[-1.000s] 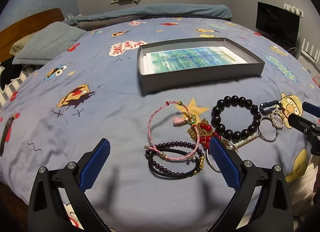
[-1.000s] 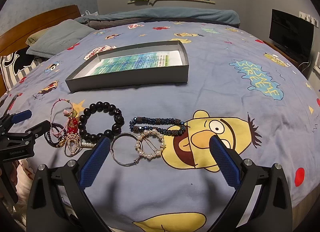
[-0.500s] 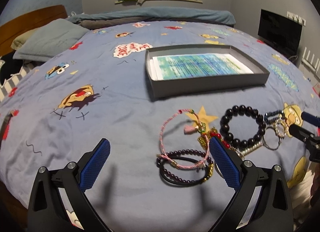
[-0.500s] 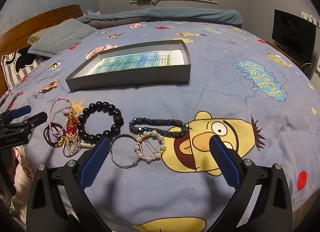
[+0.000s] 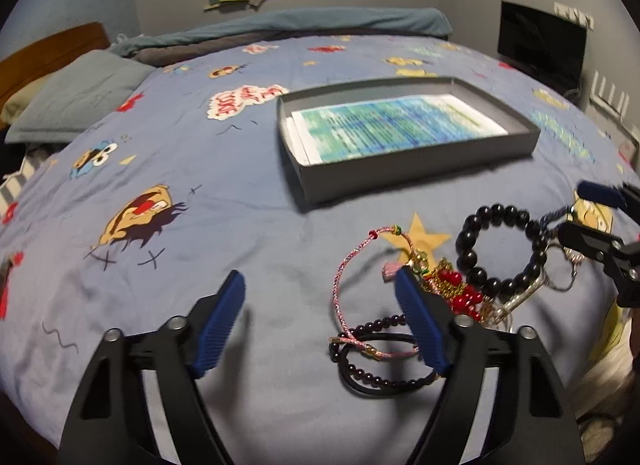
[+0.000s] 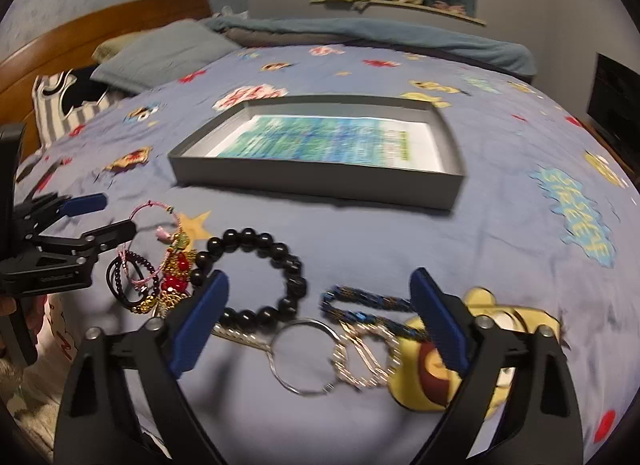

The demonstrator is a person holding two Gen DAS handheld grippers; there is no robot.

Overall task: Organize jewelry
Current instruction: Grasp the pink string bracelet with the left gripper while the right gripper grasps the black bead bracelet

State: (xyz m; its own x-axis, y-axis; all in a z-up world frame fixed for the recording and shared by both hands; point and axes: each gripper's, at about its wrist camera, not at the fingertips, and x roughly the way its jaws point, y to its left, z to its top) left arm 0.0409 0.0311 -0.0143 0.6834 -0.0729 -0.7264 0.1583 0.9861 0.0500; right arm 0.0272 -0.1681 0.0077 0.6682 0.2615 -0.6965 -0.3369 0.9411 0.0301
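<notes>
While both grippers' ribbed blue jaws gape, glossy round black bead bracelet (image 6: pixel 256 277) beside thin wire hoop (image 6: pixel 304 357).

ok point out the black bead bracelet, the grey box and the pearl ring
black bead bracelet (image 6: pixel 294 283), right wrist view, a bead on its right side
grey box (image 6: pixel 312 183), right wrist view, its near outer wall
pearl ring (image 6: pixel 340 359), right wrist view, its left rim
</notes>
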